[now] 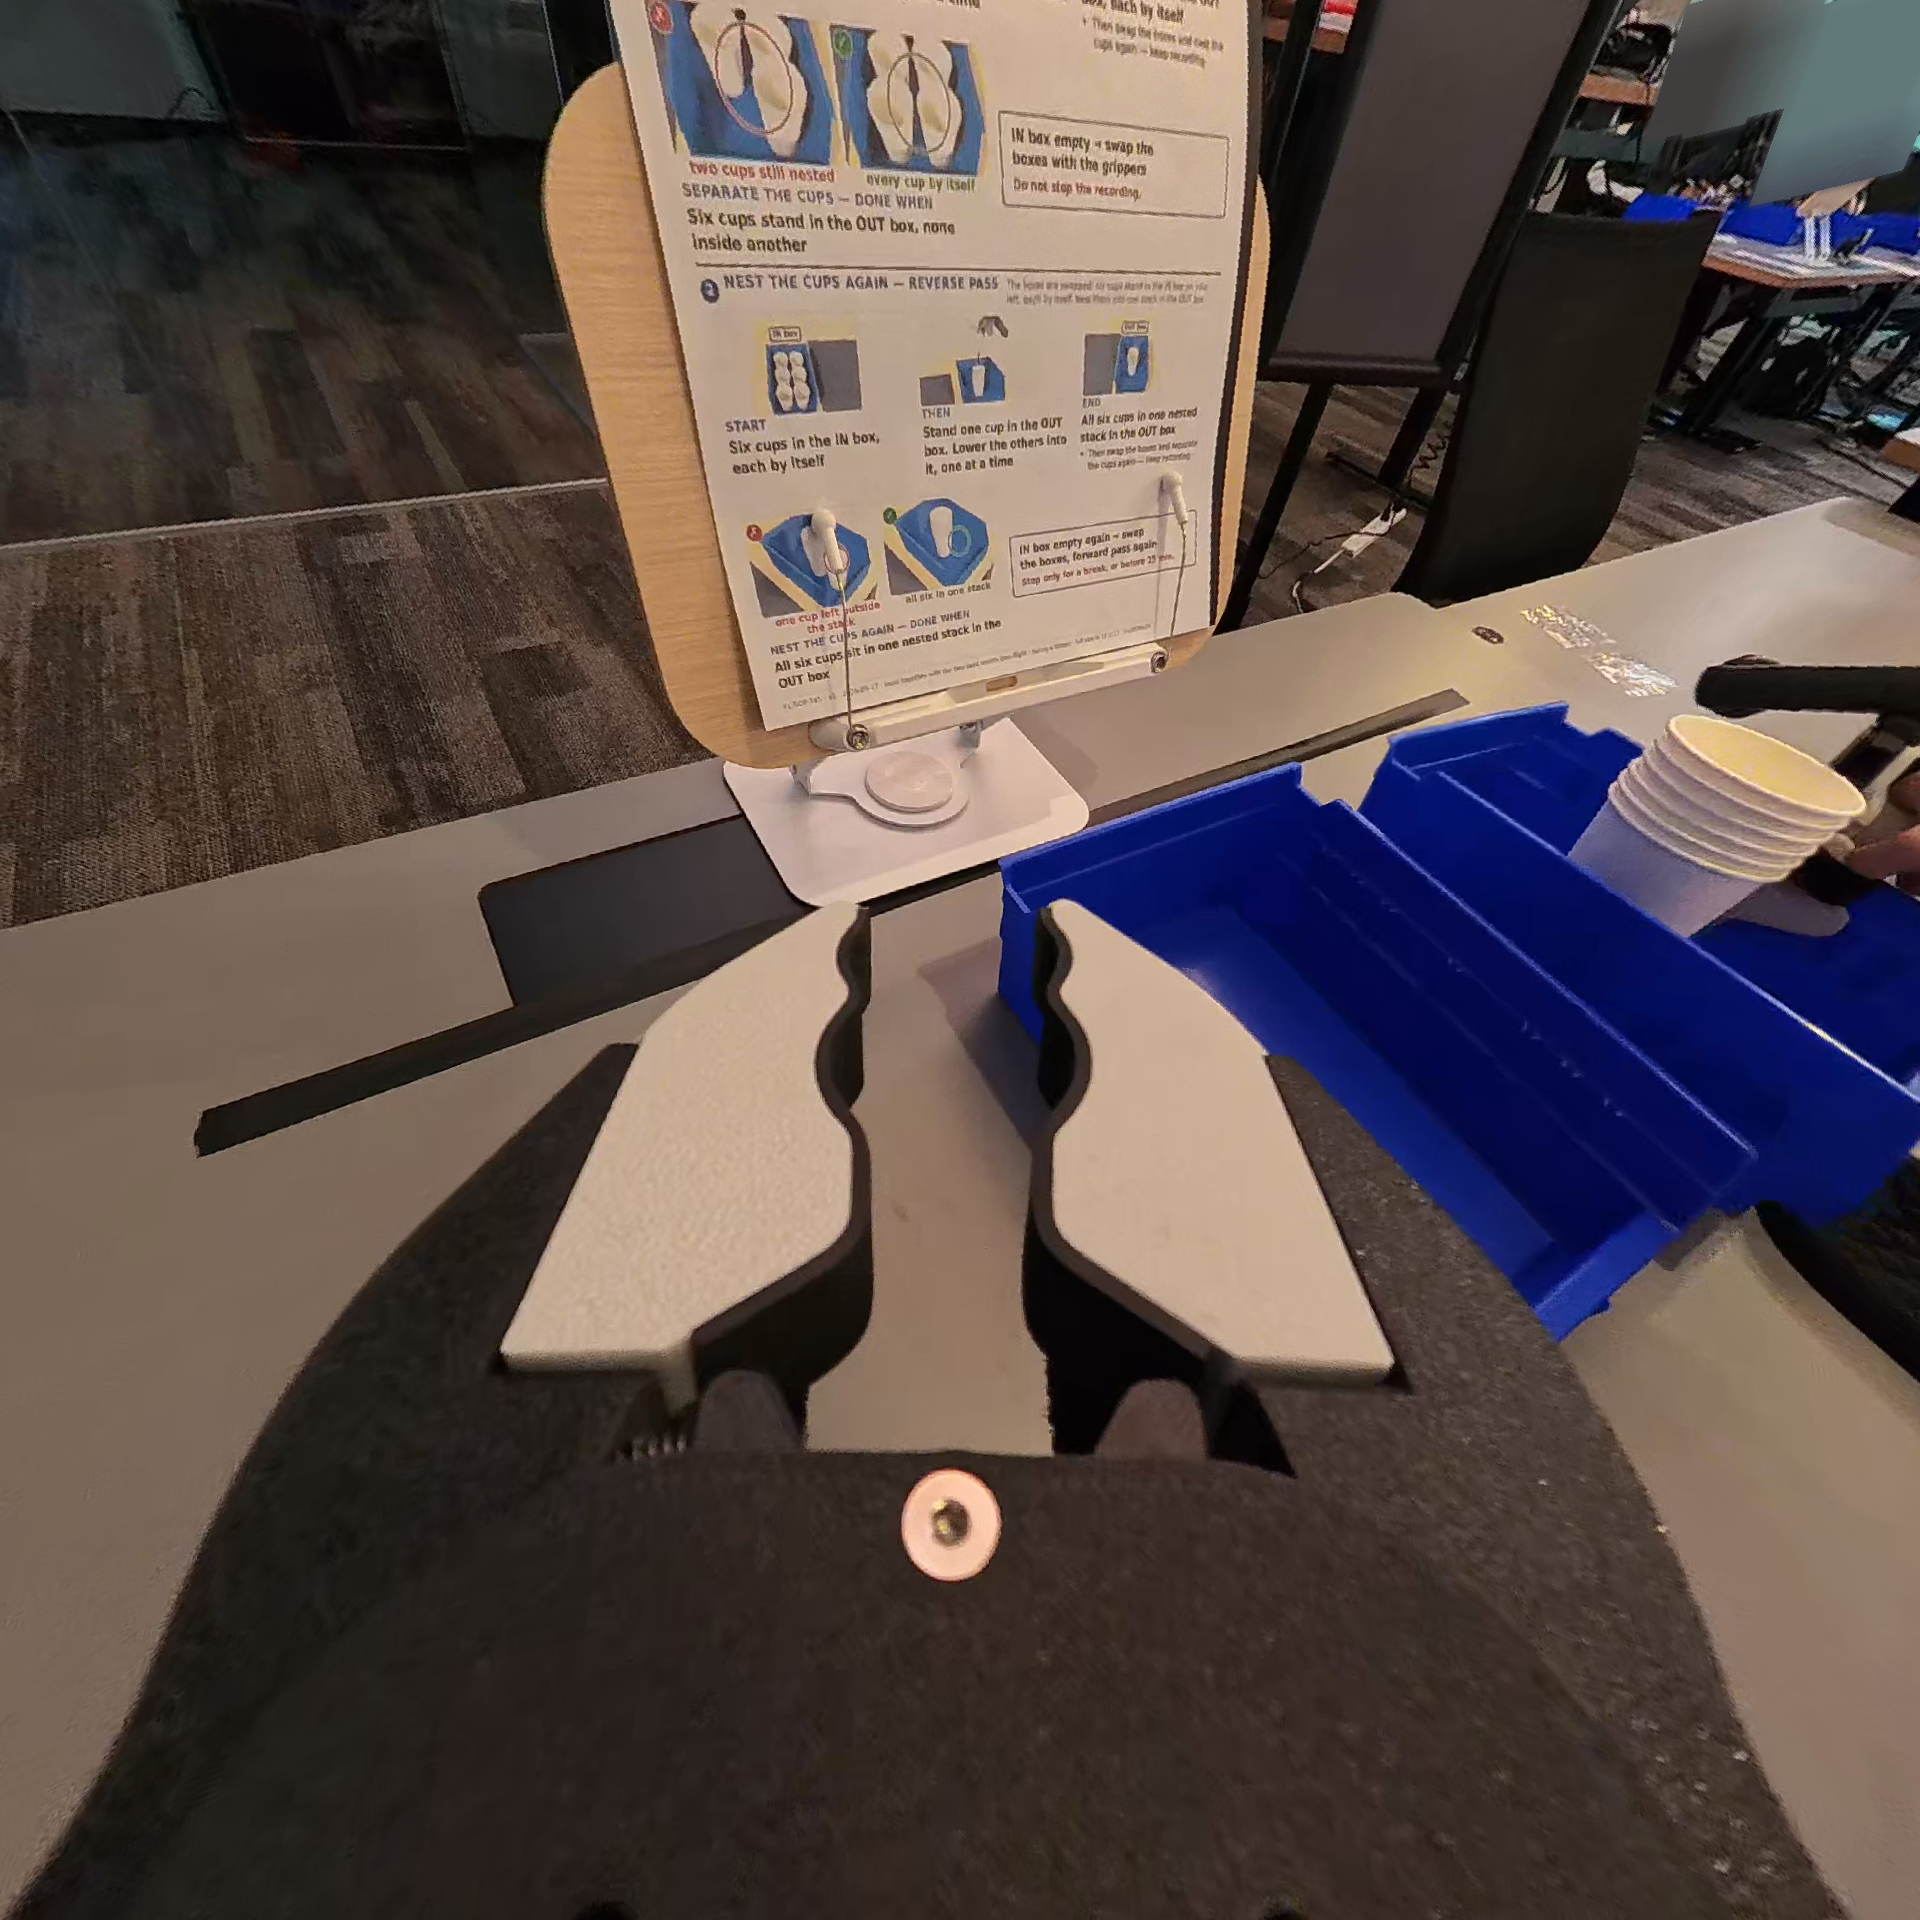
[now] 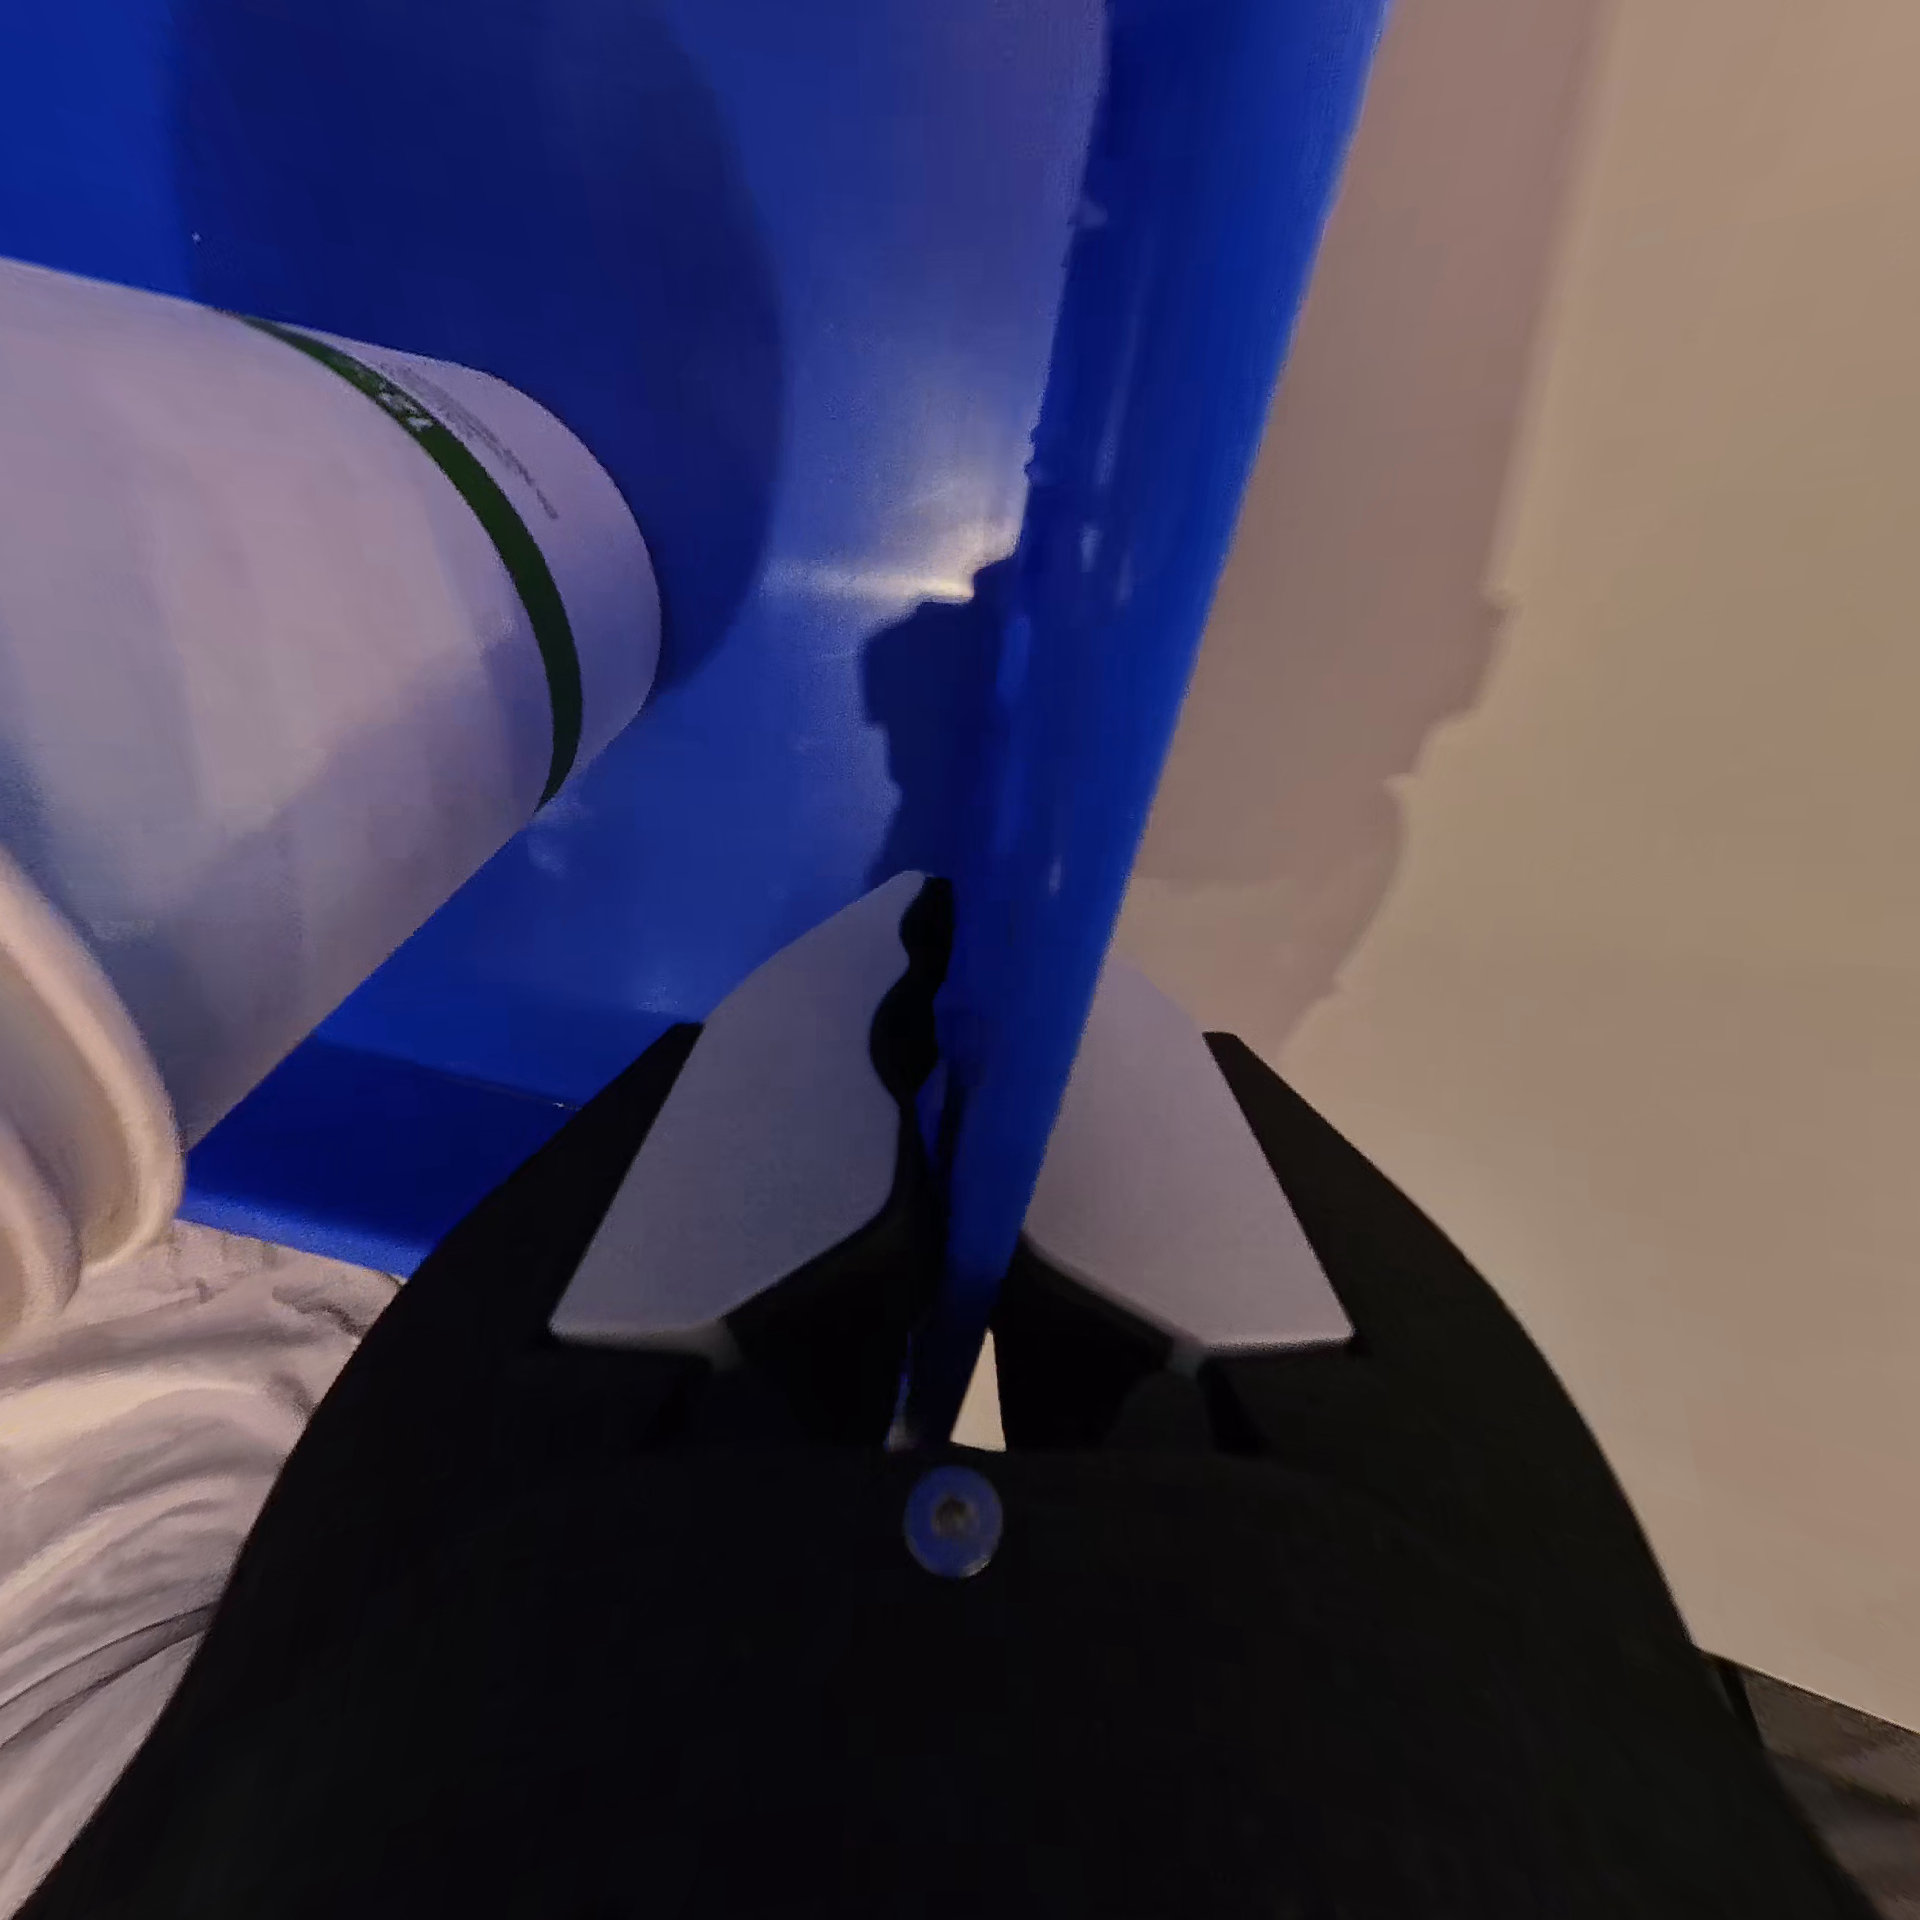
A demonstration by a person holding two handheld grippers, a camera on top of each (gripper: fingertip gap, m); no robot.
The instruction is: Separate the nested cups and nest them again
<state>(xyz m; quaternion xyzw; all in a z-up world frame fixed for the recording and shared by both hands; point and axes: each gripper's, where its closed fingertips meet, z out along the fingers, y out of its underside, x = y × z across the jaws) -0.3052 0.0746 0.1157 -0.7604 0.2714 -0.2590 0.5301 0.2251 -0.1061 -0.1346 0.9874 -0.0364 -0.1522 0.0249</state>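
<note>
Left wrist view: the cup stack (image 1: pixel 1725 821), white nested paper cups with cream insides, leans tilted in the far bin (image 1: pixel 1496 769) at the right of the scene. In the right wrist view the stack (image 2: pixel 312 623) lies at the left, its base cup ringed by a green band with small print, too blurred to read.

The right gripper (image 2: pixel 977 935) is closed on the far bin's blue wall (image 2: pixel 1122 623), one finger inside, one outside. A white cloth-like surface (image 2: pixel 156 1455) shows lower left.

The near bin (image 1: pixel 1351 987), blue, sits beside the far bin, touching or nearly so.

The left gripper (image 1: pixel 951 935) hovers over the grey table (image 1: pixel 208 1039), jaws moderately apart, holding nothing.

Beyond it, a printed instruction sheet (image 1: pixel 935 312) with text and pictures is clipped to a wooden board (image 1: pixel 613 416) on a white stand (image 1: pixel 914 810).
</note>
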